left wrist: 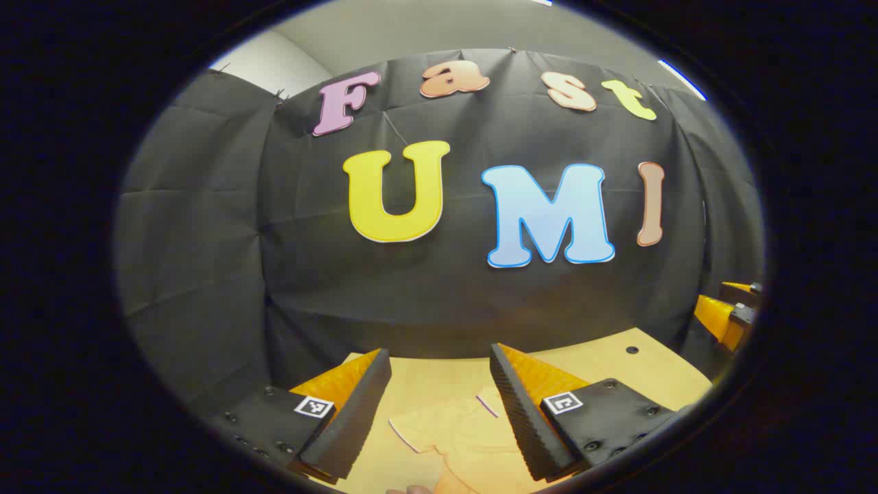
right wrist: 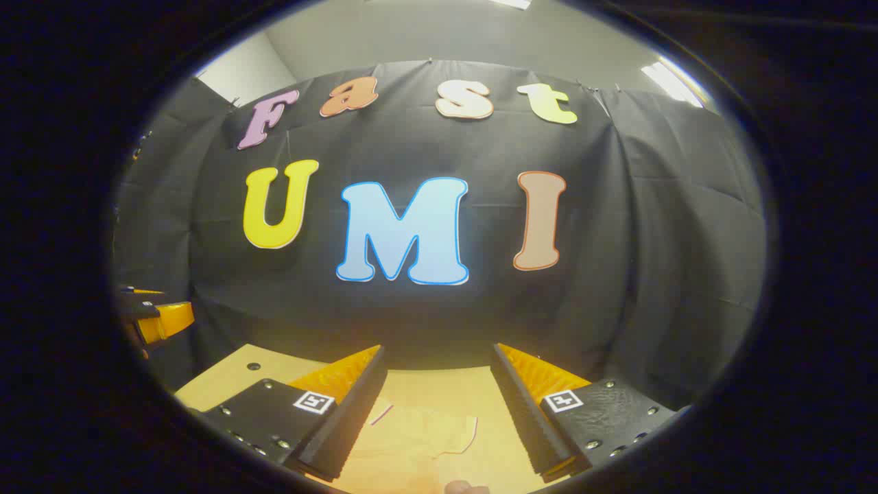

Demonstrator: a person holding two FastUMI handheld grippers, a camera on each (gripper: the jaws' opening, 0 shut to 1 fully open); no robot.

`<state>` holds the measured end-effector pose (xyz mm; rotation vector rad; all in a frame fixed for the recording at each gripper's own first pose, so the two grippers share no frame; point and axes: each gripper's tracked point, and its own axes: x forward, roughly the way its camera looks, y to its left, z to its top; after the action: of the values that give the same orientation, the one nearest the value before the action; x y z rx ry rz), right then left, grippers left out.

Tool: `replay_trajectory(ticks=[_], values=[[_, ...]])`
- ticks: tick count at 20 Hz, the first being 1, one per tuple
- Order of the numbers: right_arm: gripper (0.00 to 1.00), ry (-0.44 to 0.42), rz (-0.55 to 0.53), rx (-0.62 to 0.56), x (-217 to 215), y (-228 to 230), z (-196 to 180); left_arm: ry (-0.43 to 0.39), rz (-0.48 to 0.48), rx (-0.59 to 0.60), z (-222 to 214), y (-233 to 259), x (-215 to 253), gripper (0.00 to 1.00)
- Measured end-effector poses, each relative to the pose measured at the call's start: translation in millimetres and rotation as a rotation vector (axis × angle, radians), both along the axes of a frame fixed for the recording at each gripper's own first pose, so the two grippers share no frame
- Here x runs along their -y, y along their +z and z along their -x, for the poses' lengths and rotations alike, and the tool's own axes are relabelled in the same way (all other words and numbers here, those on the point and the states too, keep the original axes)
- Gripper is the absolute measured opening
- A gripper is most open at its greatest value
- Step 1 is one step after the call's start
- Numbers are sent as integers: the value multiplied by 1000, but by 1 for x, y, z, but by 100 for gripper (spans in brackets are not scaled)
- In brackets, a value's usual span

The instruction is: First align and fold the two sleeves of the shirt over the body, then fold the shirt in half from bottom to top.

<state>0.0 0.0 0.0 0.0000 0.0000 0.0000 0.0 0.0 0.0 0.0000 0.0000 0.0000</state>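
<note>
Nearest to us, at the bottom of the left gripper view, the left gripper is holding its two ridged, wedge-shaped fingers wide apart, gripping nothing. Square black-and-white markers are sitting on the dark bolted plates at the finger bases. Between and just beyond those fingers, low in the frame, the shirt is lying flat on the table; its pale fabric is almost matching the tabletop, and thin purplish trim lines are marking its edges. We are seeing a sleeve-like flap reaching toward the lower left. A small rounded bit of something at the very bottom edge is too cropped to tell.

Low in the right gripper view, the right gripper is likewise standing wide open and empty, and the shirt is lying between its fingers at the bottom centre, with a curved trim line showing on the cloth.

Farther out, the smooth light table is showing a small dark hole near its far edge in both views. At the right edge of the left gripper view we are glimpsing part of the other gripper; at the left edge of the right gripper view its counterpart is peeking in.

Behind everything, creased black cloth is hanging as the booth wall, with a pale wall and ceiling lights above it.
</note>
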Motion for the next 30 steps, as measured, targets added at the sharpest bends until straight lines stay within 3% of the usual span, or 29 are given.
replay_trajectory(ticks=[19, 30], values=[[95, -2, -19, -60, 8, -19, -29, 49, -33, -35, 4, 0, 1, 95], [96, 22, -30, -306, 16, -120, -72, 94, -27, -51, 3, -1, -2, 95]])
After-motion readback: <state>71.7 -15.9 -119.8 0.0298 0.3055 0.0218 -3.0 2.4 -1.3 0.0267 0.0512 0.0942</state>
